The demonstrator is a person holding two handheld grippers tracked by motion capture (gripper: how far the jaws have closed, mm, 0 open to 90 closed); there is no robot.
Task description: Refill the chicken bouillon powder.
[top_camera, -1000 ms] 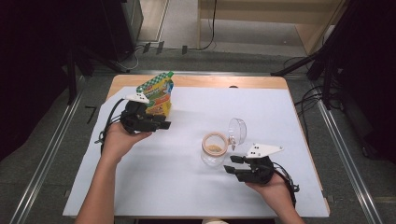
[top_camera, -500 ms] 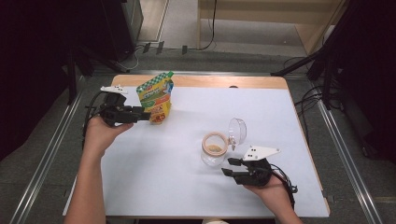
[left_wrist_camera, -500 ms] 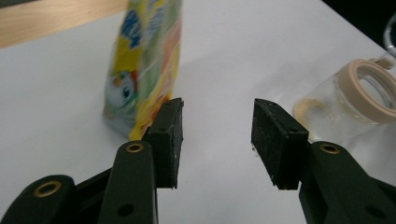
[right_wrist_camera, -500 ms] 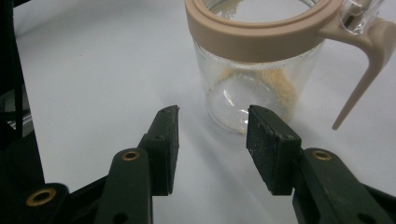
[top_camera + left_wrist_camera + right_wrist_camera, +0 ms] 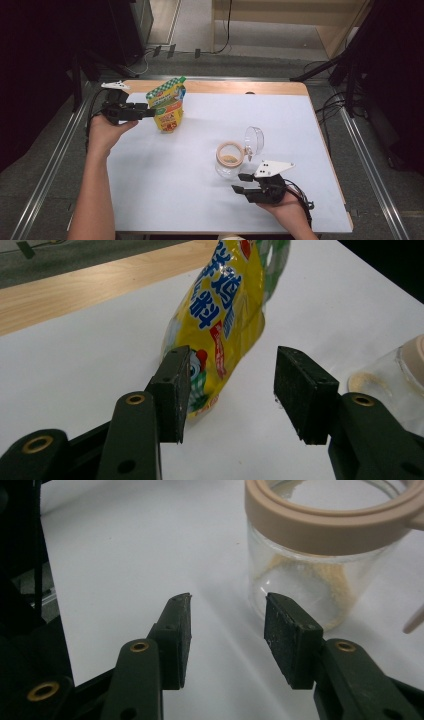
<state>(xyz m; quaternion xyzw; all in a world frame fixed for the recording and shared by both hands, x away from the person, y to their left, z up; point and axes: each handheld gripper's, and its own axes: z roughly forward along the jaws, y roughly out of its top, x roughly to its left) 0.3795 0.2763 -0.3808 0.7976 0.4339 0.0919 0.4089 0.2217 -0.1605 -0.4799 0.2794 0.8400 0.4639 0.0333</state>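
Pouch point(image 5: 167, 104), yellow with a green checked top, stands upright at the far left of the table point(image 5: 150, 190), just inside the white sheet's far edge. Blue and red print runs down its front, and it leans a little to one side in the left gripper view point(image 5: 225, 315).

Left gripper point(image 5: 142, 112) is level, just left of the pouch, its tips at the pouch's edge. Its fingers point(image 5: 172, 390) have just been opening and stand at a middling gap. In its own view point(image 5: 235, 390) the pouch sits beyond the tips, partly behind the left finger, and neither pad presses on it.

Jar point(image 5: 229, 159), clear glass with a tan rim, stands right of the table's middle. Its hinged lid point(image 5: 254, 141) is swung open on the far right side. A thin layer of tan powder lies on its bottom point(image 5: 320, 580).

Right gripper point(image 5: 241, 183) rests near the right front edge, just on the near side of the jar, in the person's right hand point(image 5: 285, 212). Its fingers point(image 5: 287, 635) stand apart at a middling gap with nothing between them; in its own view point(image 5: 227, 630) the jar is just past the right finger, and whether that finger touches the glass is hard to tell.

Pouch and jar are well apart.
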